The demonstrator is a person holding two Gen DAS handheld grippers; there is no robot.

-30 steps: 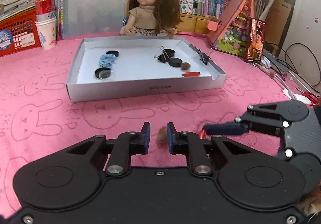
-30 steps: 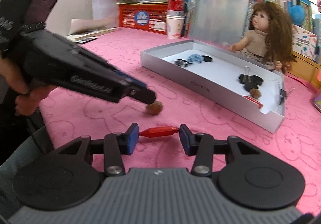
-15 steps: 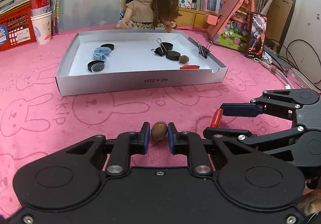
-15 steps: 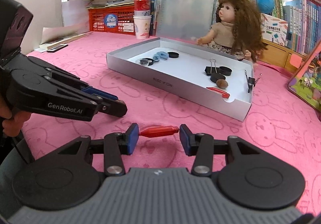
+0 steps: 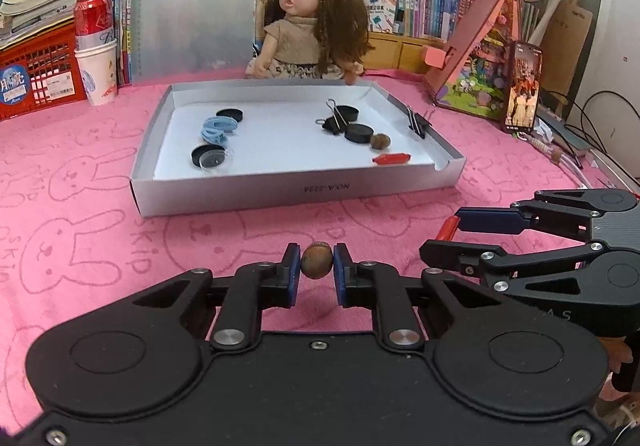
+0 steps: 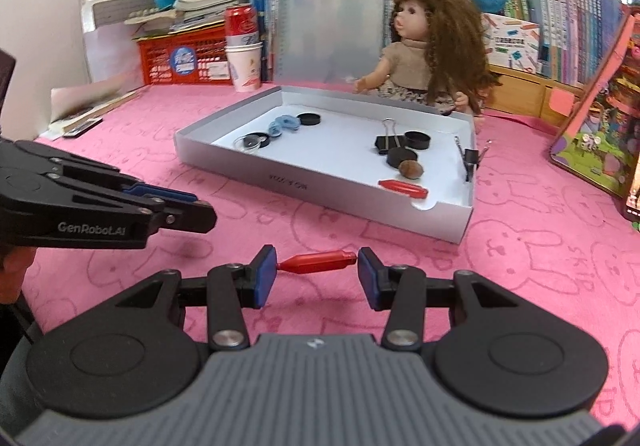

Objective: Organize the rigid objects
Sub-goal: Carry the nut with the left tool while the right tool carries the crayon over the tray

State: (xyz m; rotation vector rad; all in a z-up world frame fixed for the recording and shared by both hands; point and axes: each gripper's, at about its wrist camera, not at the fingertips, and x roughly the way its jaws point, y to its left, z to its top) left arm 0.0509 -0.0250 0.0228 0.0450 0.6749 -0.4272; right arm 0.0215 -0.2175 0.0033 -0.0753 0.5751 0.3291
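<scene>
My left gripper (image 5: 316,267) is shut on a small brown nut (image 5: 316,264), held just above the pink cloth in front of the grey tray (image 5: 296,191). My right gripper (image 6: 317,266) is shut endwise on a red pointed piece (image 6: 320,261). In the left wrist view the right gripper (image 5: 445,235) sits at the right, rolled on its side. In the right wrist view the left gripper (image 6: 202,212) reaches in from the left. The tray (image 6: 320,186) holds a second nut (image 5: 380,141), a second red piece (image 5: 391,158), black caps (image 5: 359,133), a blue ring (image 5: 218,127) and a binder clip (image 5: 335,121).
A doll (image 5: 316,26) sits behind the tray. A can in a paper cup (image 5: 94,46) and a red basket (image 5: 36,74) stand at back left. A toy house (image 5: 480,58), a phone (image 5: 522,86) and cables lie at the right. Another binder clip (image 5: 416,124) grips the tray's right wall.
My left gripper took the nut off the cloth and lifted it. The right gripper, still holding the red piece, rolled and swung so the tray now sits nearer centre.
</scene>
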